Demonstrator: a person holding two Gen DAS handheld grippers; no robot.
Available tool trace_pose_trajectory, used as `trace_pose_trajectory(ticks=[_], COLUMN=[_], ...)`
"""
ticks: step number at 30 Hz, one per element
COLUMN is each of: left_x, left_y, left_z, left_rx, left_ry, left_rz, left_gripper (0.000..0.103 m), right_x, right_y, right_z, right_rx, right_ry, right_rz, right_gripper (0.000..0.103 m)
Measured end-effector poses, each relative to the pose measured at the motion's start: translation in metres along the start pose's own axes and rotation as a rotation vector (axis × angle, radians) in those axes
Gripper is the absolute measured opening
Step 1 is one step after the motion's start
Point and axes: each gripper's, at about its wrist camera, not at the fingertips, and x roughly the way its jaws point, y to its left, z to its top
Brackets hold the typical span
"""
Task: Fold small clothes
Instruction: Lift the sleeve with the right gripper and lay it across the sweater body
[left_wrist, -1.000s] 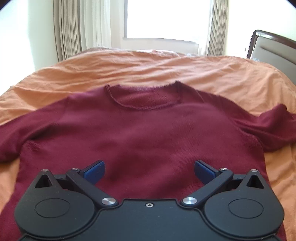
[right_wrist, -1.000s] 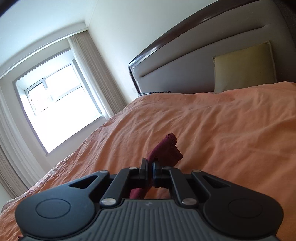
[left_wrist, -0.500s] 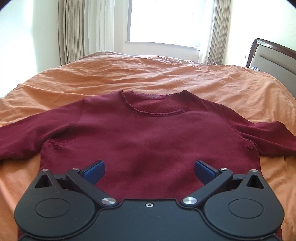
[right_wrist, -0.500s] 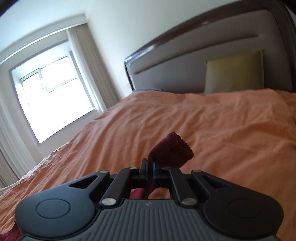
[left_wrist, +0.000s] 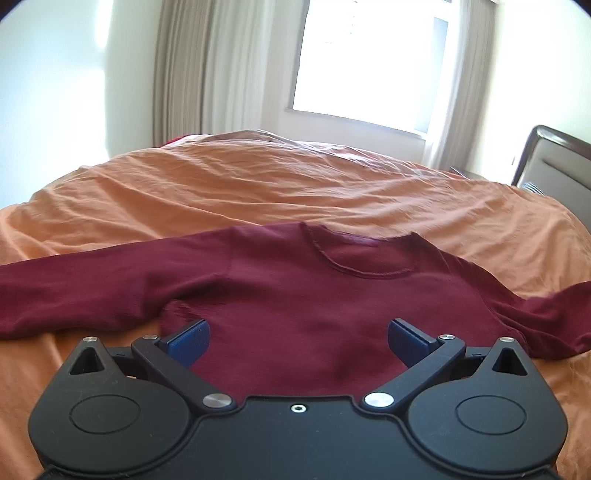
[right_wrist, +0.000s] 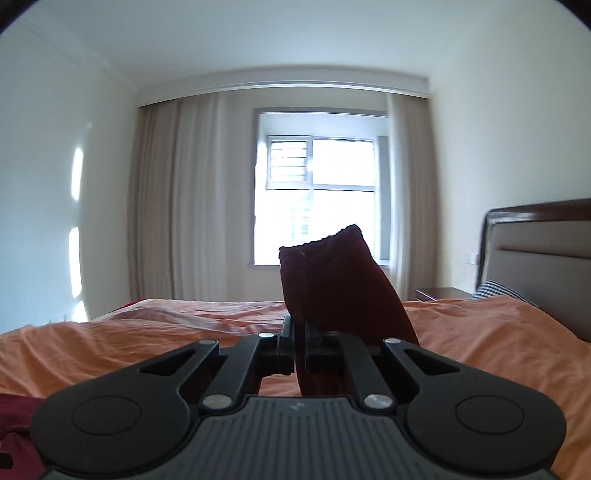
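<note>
A dark red sweater (left_wrist: 295, 295) lies face up on the orange bedspread (left_wrist: 258, 184), neckline away from me. Its left sleeve (left_wrist: 74, 295) stretches flat to the left. My left gripper (left_wrist: 297, 338) hovers open over the sweater's lower body, blue pads wide apart with nothing between them. My right gripper (right_wrist: 300, 345) is shut on the cuff end of the other sleeve (right_wrist: 332, 280), which stands up above the jaws against the window. That raised sleeve (left_wrist: 554, 314) runs off the right edge in the left wrist view.
The orange bedspread (right_wrist: 147, 332) covers the whole bed. A padded headboard (right_wrist: 543, 251) with dark wood trim and a striped pillow (right_wrist: 495, 290) are at the right. A curtained window (right_wrist: 317, 199) and a nightstand (right_wrist: 439, 293) lie beyond the bed.
The right gripper rose and swung with the sleeve cuff, turning from the headboard to face the window. The left gripper drew back and up, bringing the sweater's left sleeve into view.
</note>
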Motion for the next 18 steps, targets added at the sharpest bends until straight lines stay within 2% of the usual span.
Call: trace_pose_trajectory(ticks=[7,13,18], left_x=[-0.020,-0.032,-0.034], left_y=[0.056,0.102,0.124], left_z=[0.003,0.000,-0.008], left_rx=[-0.069,-0.130,-0.161], left_ry=[-0.025,-0.031,-0.026], left_rz=[0.099,0.174,0.207], left_gripper=[0.102,0.102,0.102], right_x=[0.021,0.027,0.024], right_y=[0.120,0.204,0.243], right_z=[-0.031,-0.091,-0.137], right_rx=[-0.028,-0.173,-0.293], right_ry=[0.083,0.193,0.273], right_rz=[0.225,0.311,0.335], right_gripper=[0.005,0.005,0.006])
